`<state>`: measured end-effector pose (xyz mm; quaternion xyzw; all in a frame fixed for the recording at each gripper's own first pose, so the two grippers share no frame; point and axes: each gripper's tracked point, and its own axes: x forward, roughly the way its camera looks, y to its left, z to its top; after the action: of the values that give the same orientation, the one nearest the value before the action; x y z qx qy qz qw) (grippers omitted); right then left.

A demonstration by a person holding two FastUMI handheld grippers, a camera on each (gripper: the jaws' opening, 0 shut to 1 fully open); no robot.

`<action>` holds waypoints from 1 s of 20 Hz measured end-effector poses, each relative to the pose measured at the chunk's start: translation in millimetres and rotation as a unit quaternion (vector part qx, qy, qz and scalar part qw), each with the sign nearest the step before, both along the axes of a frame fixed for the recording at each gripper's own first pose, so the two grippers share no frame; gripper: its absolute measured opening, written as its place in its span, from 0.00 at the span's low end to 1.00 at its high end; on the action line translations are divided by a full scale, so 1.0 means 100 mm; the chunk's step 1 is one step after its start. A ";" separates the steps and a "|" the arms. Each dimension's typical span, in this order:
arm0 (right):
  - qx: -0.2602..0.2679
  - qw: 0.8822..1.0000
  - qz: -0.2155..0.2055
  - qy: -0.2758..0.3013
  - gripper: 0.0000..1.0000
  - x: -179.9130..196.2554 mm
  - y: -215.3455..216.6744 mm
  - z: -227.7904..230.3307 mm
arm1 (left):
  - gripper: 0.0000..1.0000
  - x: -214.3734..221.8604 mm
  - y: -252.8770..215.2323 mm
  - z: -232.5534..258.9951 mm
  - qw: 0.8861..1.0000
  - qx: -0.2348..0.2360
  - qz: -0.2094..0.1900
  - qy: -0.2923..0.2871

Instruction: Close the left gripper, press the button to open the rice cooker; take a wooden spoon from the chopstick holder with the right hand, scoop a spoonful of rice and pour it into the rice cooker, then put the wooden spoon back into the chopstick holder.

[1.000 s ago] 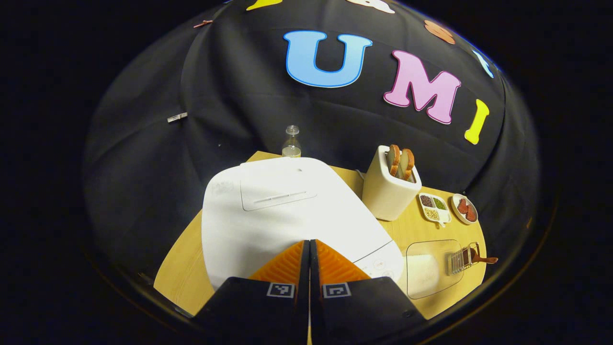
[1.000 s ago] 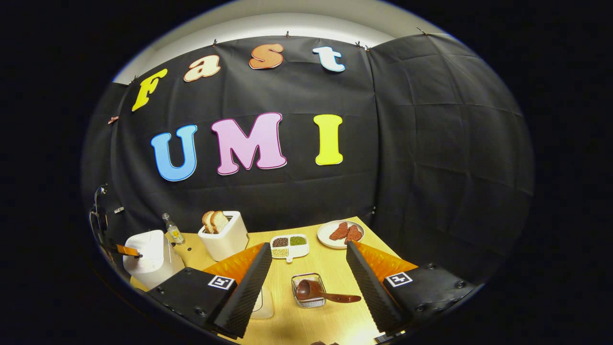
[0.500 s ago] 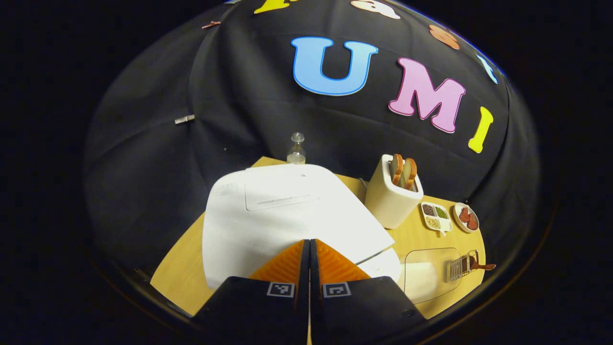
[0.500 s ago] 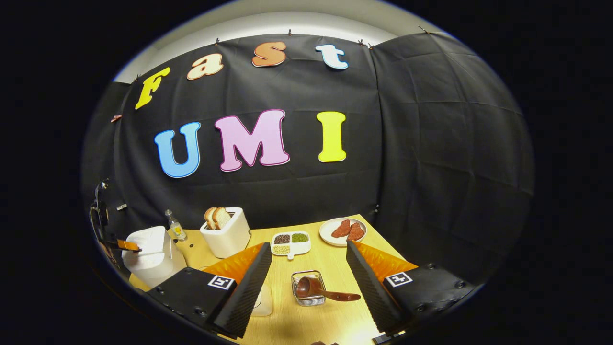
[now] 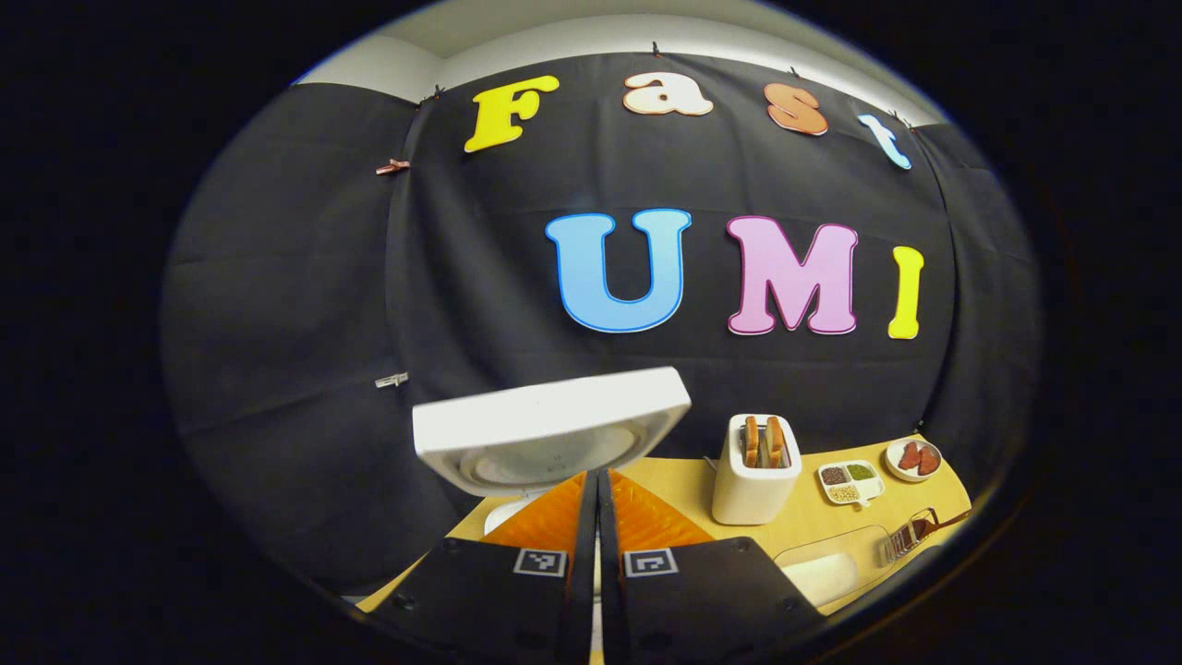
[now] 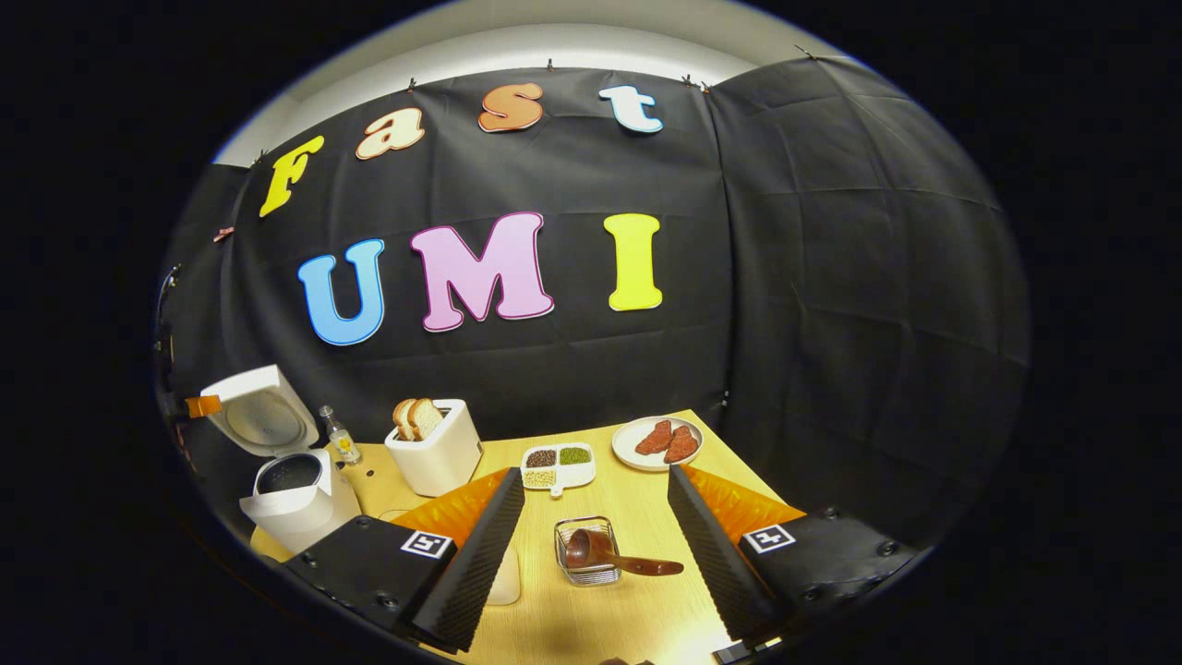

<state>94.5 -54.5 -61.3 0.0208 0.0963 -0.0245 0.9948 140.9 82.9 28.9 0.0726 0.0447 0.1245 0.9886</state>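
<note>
The white rice cooker (image 6: pixel 294 499) stands at the table's left end with its lid (image 6: pixel 260 417) raised and the dark pot showing. In the left gripper view the raised lid (image 5: pixel 552 423) hangs just above and beyond my left gripper (image 5: pixel 596 475), which is shut with nothing between its fingers. That left gripper (image 6: pixel 201 405) also appears small beside the lid's edge. The wooden spoon (image 6: pixel 617 557) lies across the wire chopstick holder (image 6: pixel 584 565), bowl to the left. My right gripper (image 6: pixel 595 477) is open above the table, with the holder between and below its fingers.
A clear rice container (image 5: pixel 828 570) sits near the front edge, left of the holder. A toaster with bread (image 6: pixel 434 449), a small bottle (image 6: pixel 341 441), a divided dish of grains (image 6: pixel 557 466) and a plate of meat (image 6: pixel 657 441) line the back of the wooden table (image 6: pixel 637 610).
The cooker's lid has sprung from flat to fully raised. My left gripper, still shut, has lifted and tilted up off the cooker. The right gripper has barely moved.
</note>
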 end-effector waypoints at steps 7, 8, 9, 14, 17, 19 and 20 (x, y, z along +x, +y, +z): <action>0.004 1.000 0.016 0.021 0.98 -0.01 -0.02 -0.16 | 0.10 -0.27 -0.29 -0.23 0.999 -0.048 -0.016 0.002; 0.004 0.999 0.022 0.024 0.98 -0.02 -0.01 -0.19 | 0.26 -0.30 -0.33 -0.24 0.999 -0.050 -0.020 -0.001; 0.004 0.999 0.027 0.025 0.98 -0.02 -0.02 -0.22 | 0.34 -0.33 -0.40 -0.24 0.998 -0.056 -0.027 -0.006; -0.002 0.999 0.036 0.033 0.98 -0.07 -0.14 -0.53 | 0.96 -0.34 -0.68 -0.36 0.996 -0.079 -0.044 -0.009; 0.011 0.999 0.033 0.035 0.98 -0.06 -0.24 -0.79 | 0.94 -0.31 -0.82 -0.45 0.995 -0.092 -0.046 0.005; 0.023 0.999 0.022 0.044 0.98 -0.03 -0.35 -1.02 | 0.94 -0.27 -0.94 -0.50 0.993 -0.109 -0.050 0.011; 0.035 0.998 0.019 0.051 0.98 -0.02 -0.37 -1.15 | 0.94 -0.25 -0.98 -0.52 0.992 -0.116 -0.052 0.013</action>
<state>92.6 -91.8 -176.6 0.0525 0.1482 -0.0029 0.9876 116.2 -15.5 -23.4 -0.0388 0.0678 0.0661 0.9948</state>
